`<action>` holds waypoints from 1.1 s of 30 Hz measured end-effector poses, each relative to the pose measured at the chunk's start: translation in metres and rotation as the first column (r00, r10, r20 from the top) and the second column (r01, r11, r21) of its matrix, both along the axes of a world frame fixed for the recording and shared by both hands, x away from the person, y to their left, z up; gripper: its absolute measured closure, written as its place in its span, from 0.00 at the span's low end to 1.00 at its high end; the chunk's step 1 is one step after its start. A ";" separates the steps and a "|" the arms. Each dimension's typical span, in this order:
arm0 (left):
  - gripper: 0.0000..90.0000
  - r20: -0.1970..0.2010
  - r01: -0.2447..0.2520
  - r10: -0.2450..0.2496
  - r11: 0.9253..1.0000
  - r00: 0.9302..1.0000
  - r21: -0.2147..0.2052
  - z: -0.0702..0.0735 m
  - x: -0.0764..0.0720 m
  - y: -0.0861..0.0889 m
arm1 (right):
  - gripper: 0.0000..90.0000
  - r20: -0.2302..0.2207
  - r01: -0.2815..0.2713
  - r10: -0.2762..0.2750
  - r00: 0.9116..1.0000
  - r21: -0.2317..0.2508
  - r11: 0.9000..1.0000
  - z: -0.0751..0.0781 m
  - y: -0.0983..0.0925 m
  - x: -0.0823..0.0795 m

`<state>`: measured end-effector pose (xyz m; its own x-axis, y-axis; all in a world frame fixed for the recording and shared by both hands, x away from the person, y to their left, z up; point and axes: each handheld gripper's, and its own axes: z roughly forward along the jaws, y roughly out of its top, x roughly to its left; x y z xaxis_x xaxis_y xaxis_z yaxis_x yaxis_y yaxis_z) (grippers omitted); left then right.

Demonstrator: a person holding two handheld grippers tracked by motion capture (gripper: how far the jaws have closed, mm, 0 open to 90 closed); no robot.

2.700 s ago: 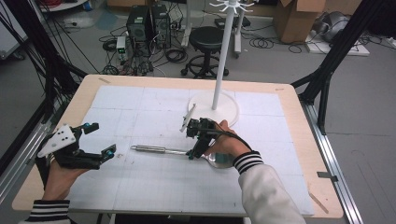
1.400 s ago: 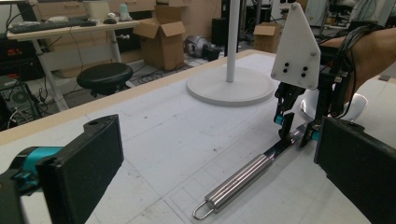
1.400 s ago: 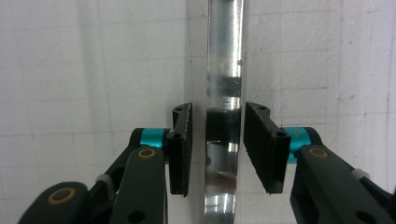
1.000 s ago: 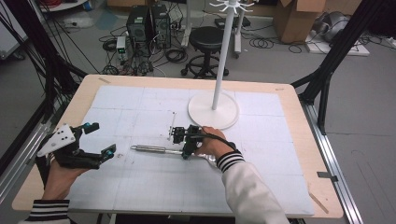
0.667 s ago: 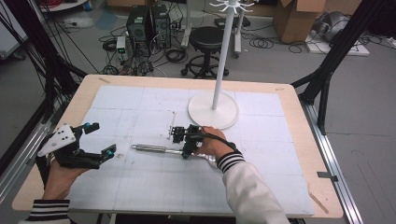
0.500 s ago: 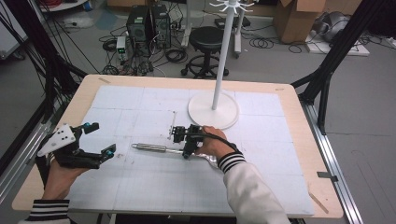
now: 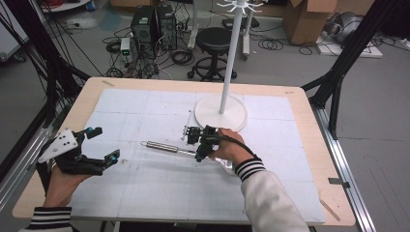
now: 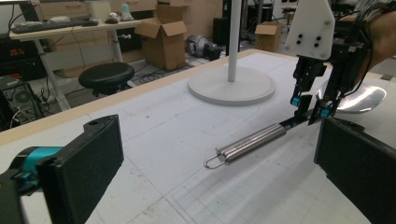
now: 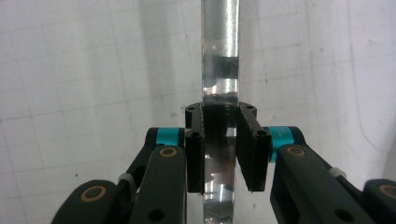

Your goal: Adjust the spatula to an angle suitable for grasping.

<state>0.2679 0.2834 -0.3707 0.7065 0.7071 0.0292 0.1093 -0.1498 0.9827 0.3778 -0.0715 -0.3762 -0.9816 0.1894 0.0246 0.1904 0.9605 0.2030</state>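
A steel ladle lies flat on the white mat, its tube handle (image 7: 164,146) pointing left with a wire loop at the end. My right gripper (image 7: 198,155) stands over the ladle's thin neck, tips down, shut on it. In the right gripper view the two pads (image 9: 195,158) press both sides of the shiny neck (image 9: 220,56). The left gripper view shows the handle (image 8: 252,140) and the bowl (image 8: 364,98) behind the right gripper (image 8: 309,112). My left gripper (image 7: 102,143) rests open at the table's left, with nothing between its jaws.
A white hanger stand with a round base (image 7: 221,113) and a tall pole (image 7: 231,58) sits just behind the ladle. The mat (image 7: 145,193) covers most of the wooden table (image 7: 309,111). A stool (image 7: 215,41) and boxes stand on the floor beyond.
The right gripper has come left and down from near the stand's base onto the ladle's neck. In the last second it has barely moved. The left gripper has stayed still.
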 end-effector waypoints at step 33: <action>0.02 -0.004 -0.001 0.001 1.000 1.000 0.021 -0.001 0.000 -0.005 | 0.83 0.021 0.169 -0.170 0.985 0.041 0.985 0.025 -0.085 -0.017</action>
<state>0.2679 0.2780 -0.3713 0.7062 0.7068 0.0407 0.1137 -0.1700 0.9789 0.3611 -0.1564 -0.3517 -0.9359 0.3520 0.0117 0.3439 0.9061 0.2464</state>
